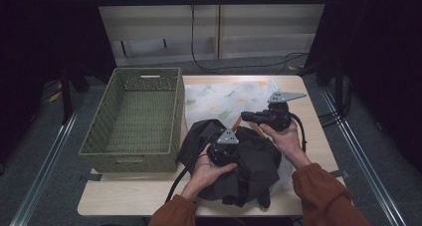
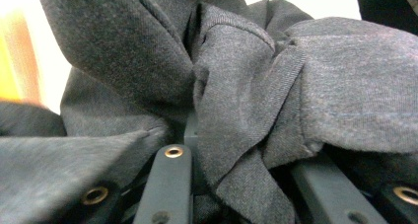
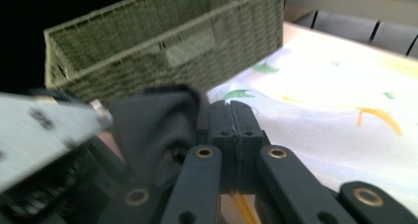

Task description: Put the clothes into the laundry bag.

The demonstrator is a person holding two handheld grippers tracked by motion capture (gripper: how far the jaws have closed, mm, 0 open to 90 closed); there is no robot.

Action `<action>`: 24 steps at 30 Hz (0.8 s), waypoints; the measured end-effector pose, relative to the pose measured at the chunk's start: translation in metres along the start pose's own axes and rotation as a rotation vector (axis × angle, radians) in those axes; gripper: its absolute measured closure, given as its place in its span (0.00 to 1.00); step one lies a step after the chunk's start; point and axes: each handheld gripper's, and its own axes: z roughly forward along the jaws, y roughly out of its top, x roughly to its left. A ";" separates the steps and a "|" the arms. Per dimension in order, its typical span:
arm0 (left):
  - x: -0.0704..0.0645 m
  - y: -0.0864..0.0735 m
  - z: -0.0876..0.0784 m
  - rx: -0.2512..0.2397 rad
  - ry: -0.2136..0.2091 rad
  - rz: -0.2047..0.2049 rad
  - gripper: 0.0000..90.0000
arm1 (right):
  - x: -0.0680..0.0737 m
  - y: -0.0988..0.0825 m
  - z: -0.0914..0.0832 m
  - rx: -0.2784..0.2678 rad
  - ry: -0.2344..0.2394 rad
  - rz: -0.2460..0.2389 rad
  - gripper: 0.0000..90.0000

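Left gripper pinching dark grey garment to lift it; right gripper, at one o'clock, jaws shut tight, near green basket.

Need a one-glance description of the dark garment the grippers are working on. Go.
Start at the green woven basket on the table's left; just to its right a white patterned cloth is spread. The dark grey garment lies crumpled on that cloth's near part, under the left gripper. It is the only dark, bunched fabric there.
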 end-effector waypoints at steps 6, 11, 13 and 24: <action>0.000 0.002 -0.002 0.009 0.025 -0.010 0.81 | 0.010 0.003 -0.025 0.038 -0.032 -0.062 1.00; 0.004 0.009 -0.020 -0.036 0.034 -0.036 0.82 | 0.008 -0.017 -0.041 0.107 -0.047 -0.078 1.00; 0.006 0.011 -0.028 -0.055 0.045 -0.042 0.83 | 0.007 -0.020 -0.042 0.110 -0.047 -0.081 1.00; 0.023 0.002 -0.016 0.000 0.106 -0.063 0.83 | 0.018 -0.015 -0.039 0.120 -0.022 -0.055 0.99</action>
